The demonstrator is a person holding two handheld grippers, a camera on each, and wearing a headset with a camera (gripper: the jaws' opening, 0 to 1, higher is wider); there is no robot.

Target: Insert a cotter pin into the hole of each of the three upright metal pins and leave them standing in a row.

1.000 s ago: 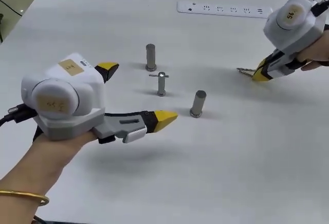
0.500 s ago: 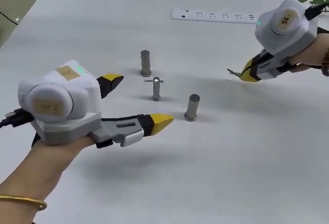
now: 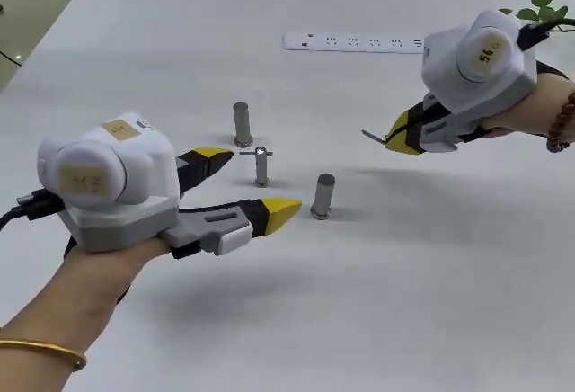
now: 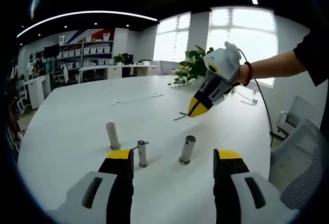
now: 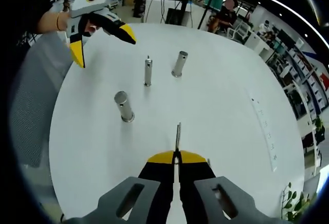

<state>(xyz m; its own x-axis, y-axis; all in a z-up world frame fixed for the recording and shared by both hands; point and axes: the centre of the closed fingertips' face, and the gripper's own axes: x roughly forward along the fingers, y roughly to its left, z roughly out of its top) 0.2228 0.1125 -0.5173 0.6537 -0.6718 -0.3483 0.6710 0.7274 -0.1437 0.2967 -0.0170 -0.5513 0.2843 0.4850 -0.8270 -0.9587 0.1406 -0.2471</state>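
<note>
Three upright metal pins stand in a row on the white table: the far pin (image 3: 241,124), the middle pin (image 3: 261,167) with a cotter pin through its top, and the near pin (image 3: 322,196), whose top is bare. My left gripper (image 3: 244,182) hovers open just left of the row, with nothing between its jaws. My right gripper (image 3: 395,140) is in the air to the right of the row, shut on a thin cotter pin (image 3: 373,136) that sticks out toward the pins. The right gripper view shows that cotter pin (image 5: 178,136) pointing past the near pin (image 5: 124,106).
A white power strip (image 3: 355,43) lies at the back of the table. A green plant (image 3: 539,1) stands at the far right. Bare tabletop (image 3: 404,275) surrounds the pins. The left gripper view shows an office with shelves and windows beyond the table.
My right gripper has lifted off the table with the cotter pin and moved left toward the pins. The left gripper has stayed open beside the row. The head camera has shifted.
</note>
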